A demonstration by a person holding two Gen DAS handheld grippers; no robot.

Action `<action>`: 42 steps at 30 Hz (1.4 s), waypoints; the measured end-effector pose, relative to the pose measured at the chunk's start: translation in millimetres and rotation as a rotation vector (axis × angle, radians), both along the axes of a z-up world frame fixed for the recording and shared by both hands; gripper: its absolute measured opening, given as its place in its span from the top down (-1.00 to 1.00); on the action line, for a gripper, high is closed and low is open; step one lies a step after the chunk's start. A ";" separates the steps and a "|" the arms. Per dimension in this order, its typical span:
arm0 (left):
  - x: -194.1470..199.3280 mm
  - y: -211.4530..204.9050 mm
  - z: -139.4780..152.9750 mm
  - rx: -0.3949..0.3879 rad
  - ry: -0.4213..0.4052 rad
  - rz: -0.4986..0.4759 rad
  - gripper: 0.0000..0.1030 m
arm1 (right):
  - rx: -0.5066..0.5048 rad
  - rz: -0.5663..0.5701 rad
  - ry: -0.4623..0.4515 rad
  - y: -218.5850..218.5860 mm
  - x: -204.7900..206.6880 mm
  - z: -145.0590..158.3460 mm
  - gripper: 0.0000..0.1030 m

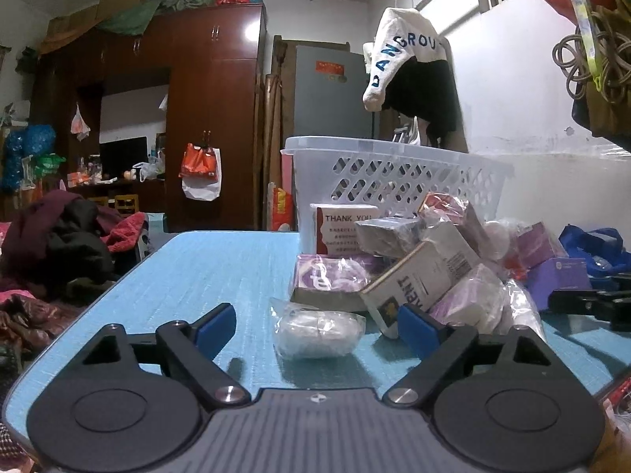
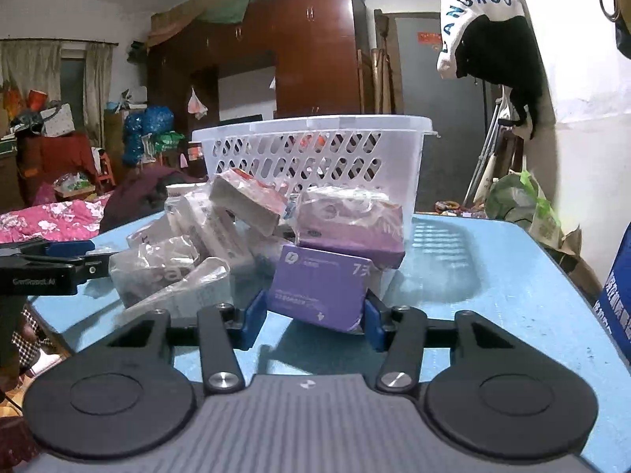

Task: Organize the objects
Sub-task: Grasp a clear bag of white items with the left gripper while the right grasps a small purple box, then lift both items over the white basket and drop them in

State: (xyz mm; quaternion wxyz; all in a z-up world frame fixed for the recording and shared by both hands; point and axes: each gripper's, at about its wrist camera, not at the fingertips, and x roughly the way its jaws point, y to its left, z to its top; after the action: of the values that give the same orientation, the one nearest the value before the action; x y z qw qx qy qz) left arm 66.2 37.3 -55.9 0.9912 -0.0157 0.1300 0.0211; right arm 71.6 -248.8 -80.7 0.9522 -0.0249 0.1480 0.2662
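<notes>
A pile of small boxes and plastic-wrapped packs [image 1: 414, 260] lies on the blue table [image 1: 221, 268] in front of a white plastic basket [image 1: 394, 173]. My left gripper [image 1: 315, 325] is open, with a clear-wrapped white pack [image 1: 315, 333] lying between its fingers. In the right wrist view, my right gripper [image 2: 315, 315] has its blue pads against both sides of a purple box [image 2: 319, 285] at the front of the pile [image 2: 221, 228]. The basket [image 2: 315, 153] stands behind. The left gripper [image 2: 51, 260] shows at the left edge.
A blue bag [image 1: 595, 244] lies at the table's right. A blue box [image 2: 619, 287] stands at the right edge. A garment [image 1: 410, 67] hangs above the basket. A wardrobe [image 1: 189, 110] and cluttered bedding [image 1: 59, 244] lie beyond the table.
</notes>
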 end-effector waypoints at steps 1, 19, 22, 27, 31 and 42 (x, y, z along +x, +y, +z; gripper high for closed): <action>1.0 -1.5 -0.6 0.005 0.002 0.003 -0.76 | -0.001 -0.002 -0.005 -1.0 -0.9 0.8 -0.03; -2.6 7.0 3.6 -0.049 -0.009 0.017 0.07 | 0.045 -0.018 -0.021 -28.1 -11.6 2.4 -0.03; -3.2 8.5 5.4 -0.059 -0.023 0.025 0.06 | 0.046 -0.035 -0.024 -33.9 -13.3 3.1 -0.02; -3.2 6.2 5.1 -0.054 -0.030 0.024 0.06 | 0.051 -0.059 -0.030 -40.6 -13.9 4.3 -0.02; -6.1 5.9 6.7 -0.048 -0.051 0.018 0.06 | 0.045 -0.080 -0.045 -43.7 -15.0 6.2 -0.01; -17.4 -6.2 11.5 -0.002 -0.104 -0.001 0.06 | 0.070 -0.102 -0.082 -53.3 -17.9 12.9 -0.01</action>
State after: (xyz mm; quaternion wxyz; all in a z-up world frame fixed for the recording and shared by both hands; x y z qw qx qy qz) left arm 48.9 31.1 -44.4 0.9966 -0.0178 0.0783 0.0195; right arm 53.7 -302.2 -67.9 0.9701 0.0053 0.1006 0.2209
